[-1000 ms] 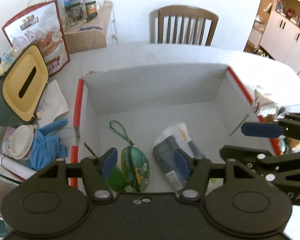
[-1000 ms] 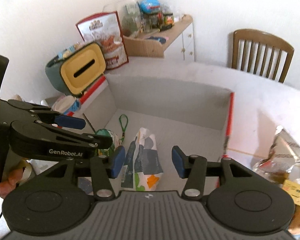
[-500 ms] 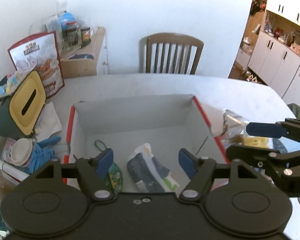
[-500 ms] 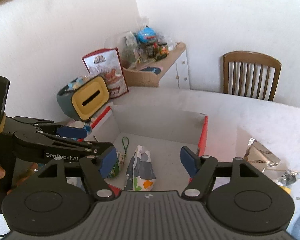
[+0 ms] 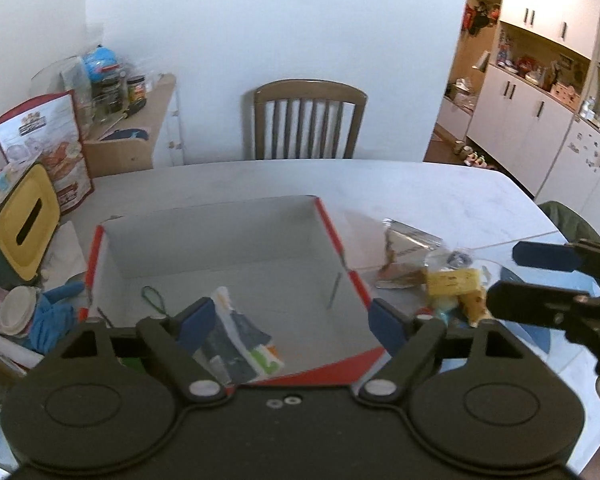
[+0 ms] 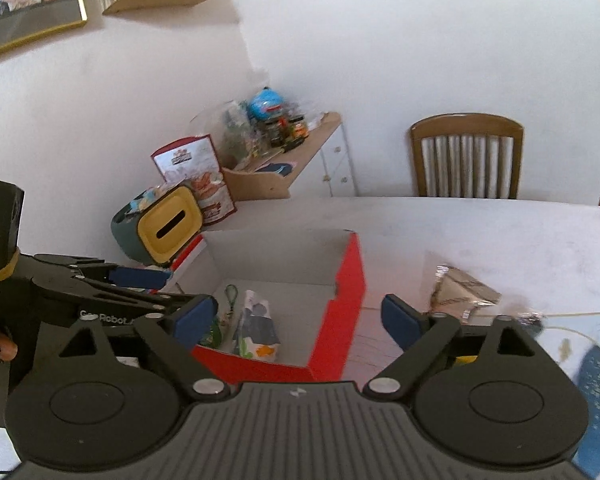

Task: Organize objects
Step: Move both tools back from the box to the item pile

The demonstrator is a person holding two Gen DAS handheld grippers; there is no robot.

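A red-edged cardboard box (image 5: 332, 232) with a white inside sits mid-table. In it lie a printed snack packet (image 5: 236, 336), a green looped cord (image 5: 154, 298) and a green egg-shaped item (image 6: 214, 334). My left gripper (image 5: 292, 320) hovers above the box's near edge, open and empty. My right gripper (image 6: 296, 316) is also open and empty, held above the box's near right corner; it shows in the left wrist view as the right gripper (image 5: 528, 278) over a pile of packets. That pile holds a foil packet (image 5: 410, 240) and a yellow packet (image 5: 454, 282), right of the box.
A green tissue box with a yellow top (image 5: 24, 220), a red snack bag (image 5: 48, 136) and a blue glove (image 5: 54, 312) crowd the table's left side. A wooden chair (image 5: 308, 120) stands behind the table. A blue mat (image 6: 596, 380) lies at the right.
Both grippers have risen and drawn back from the box, so it looks smaller and farther. Both pairs of fingers stand wider apart than before. The things in the box have not moved.
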